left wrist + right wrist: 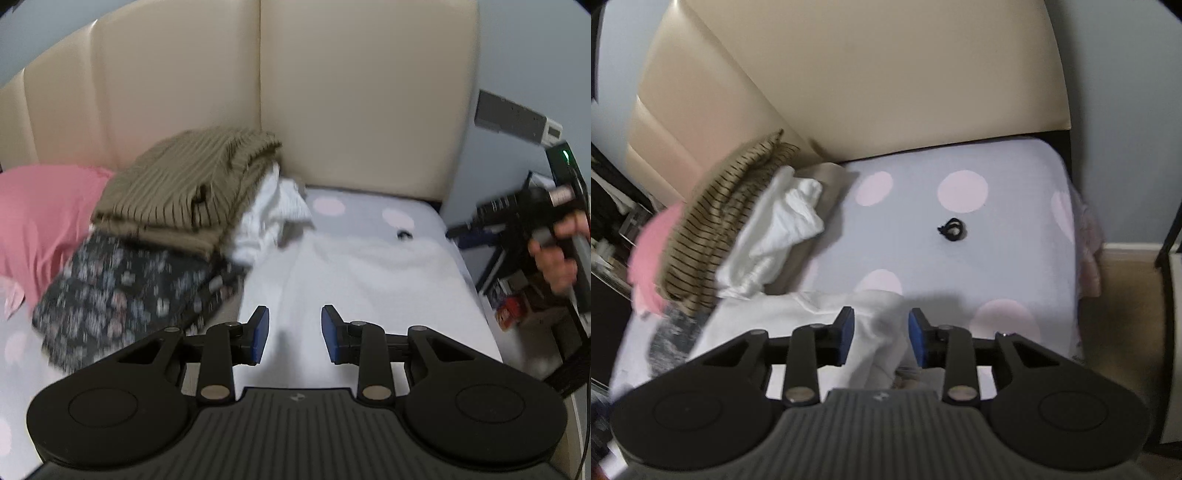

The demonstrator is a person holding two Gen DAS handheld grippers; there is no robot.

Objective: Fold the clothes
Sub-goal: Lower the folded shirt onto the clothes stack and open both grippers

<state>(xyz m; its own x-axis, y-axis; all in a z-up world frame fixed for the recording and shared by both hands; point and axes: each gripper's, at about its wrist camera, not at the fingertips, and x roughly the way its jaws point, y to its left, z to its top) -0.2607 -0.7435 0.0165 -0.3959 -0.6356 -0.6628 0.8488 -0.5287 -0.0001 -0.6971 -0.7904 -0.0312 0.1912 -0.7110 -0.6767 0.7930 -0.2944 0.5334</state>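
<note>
A: So, the left gripper (294,334) is hanging with its jaws partly apart and nothing between them, just over the near stretch of the white garment (354,266) that is lying on the bed (1015,229).

B: And the right gripper (881,334) is standing half open too, with a raised ridge of that same white cloth sitting in the gap; I am not seeing the pads pressing on it.

A: I am judging the cloth as light, soft and limp. It is going to sag and slide, so it is asking for a pinch right on a hem or a corner at the near edge of the bed, both grippers well apart.

B: Its near end is running under the gripper bodies, so hems and sleeves are staying hidden. White on pale sheet is also making its outline hard to trace.

A: Farther along, towards the left side of the bed, a pile is sitting: dark floral cloth (122,295), a striped brown top (177,184), a crumpled white piece (779,229), something pink (40,221) behind.

B: Blur is smearing that pile. A small black item (952,229) is lying near the far right corner; I cannot tell what it is.

A: Beyond, the padded headboard (362,96).
</note>
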